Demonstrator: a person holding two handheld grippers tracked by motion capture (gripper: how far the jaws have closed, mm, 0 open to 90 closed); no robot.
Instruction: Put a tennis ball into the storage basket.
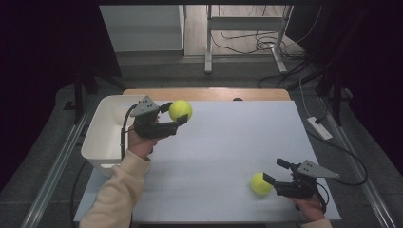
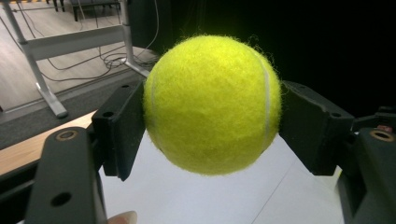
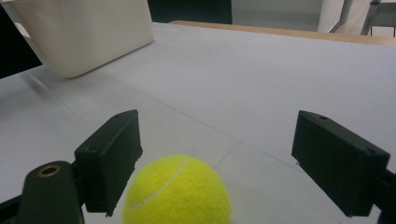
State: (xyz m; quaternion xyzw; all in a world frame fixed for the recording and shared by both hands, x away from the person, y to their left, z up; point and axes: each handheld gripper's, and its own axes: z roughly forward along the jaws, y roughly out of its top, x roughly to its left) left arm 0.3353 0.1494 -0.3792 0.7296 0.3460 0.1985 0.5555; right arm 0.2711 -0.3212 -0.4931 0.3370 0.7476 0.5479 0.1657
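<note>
A yellow tennis ball [image 1: 180,109] [image 2: 212,105] is held above the table's far left, with my left gripper [image 1: 176,114] [image 2: 212,126] shut on it, a black pad pressed to each side. A second tennis ball [image 1: 261,183] [image 3: 177,191] lies on the white table top [image 1: 228,142] near the front right. My right gripper [image 1: 274,172] [image 3: 219,154] stands open around it, the ball sitting low between the jaws and close to the left one in the right gripper view. A hand in a cream sleeve [image 1: 116,190] holds the left gripper.
A white bin [image 1: 102,133] [image 3: 84,32] stands at the table's left edge, just behind and left of my left gripper. A wooden strip [image 1: 204,93] runs along the table's far edge. Desk legs and cables [image 1: 247,42] lie on the floor beyond.
</note>
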